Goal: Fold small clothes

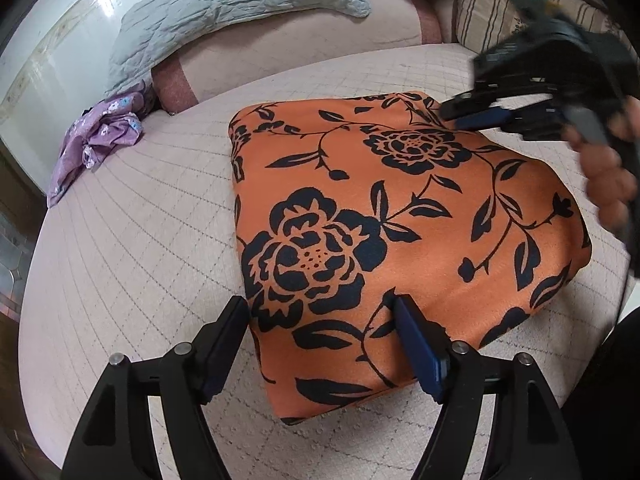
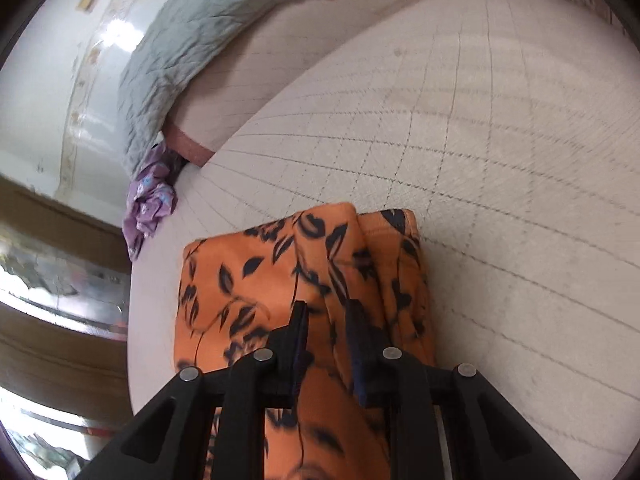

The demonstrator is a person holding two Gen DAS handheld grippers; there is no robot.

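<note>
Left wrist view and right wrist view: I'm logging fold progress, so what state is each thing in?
Orange black-flowered garment: folded into a flat rectangle on the quilted bed.
Purple floral cloth: crumpled, unfolded, at the bed's far edge.
Grey quilted pillow: lying flat against the headboard, wrinkled.
Left gripper: open, jaws astride the garment's near corner.
Right gripper: nearly closed, pinching a raised pleat of the garment.

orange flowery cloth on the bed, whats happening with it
A person is folding it with a handheld gripper in each hand. The orange floral garment lies folded on the quilted bed cover. The right gripper is pinching a fold of it at one edge. The left gripper stands open over the near corner, gripping nothing. A crumpled purple garment waits by the pillows.
</note>
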